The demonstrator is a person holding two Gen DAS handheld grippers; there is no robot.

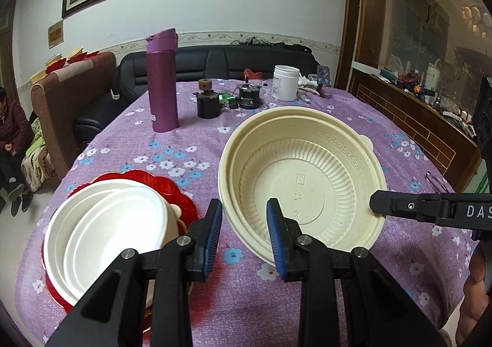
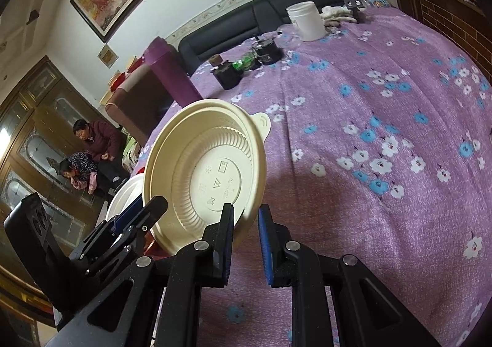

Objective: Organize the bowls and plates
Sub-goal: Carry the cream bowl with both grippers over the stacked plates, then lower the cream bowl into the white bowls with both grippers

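Cream bowl [image 1: 303,181] pinched by both my claws, tilted above the purple cloth [image 1: 409,138].
My left gripper [image 1: 244,234] clamps its near rim, my right gripper [image 2: 245,234] the opposite rim; white bowl stack [image 1: 107,230] on red plate [image 1: 172,187] sits left of it.

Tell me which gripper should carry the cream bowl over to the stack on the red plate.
Probably the left gripper: it grips the cream bowl on the rim nearest the white bowl stacked on the red plate. The right gripper grips the far rim.
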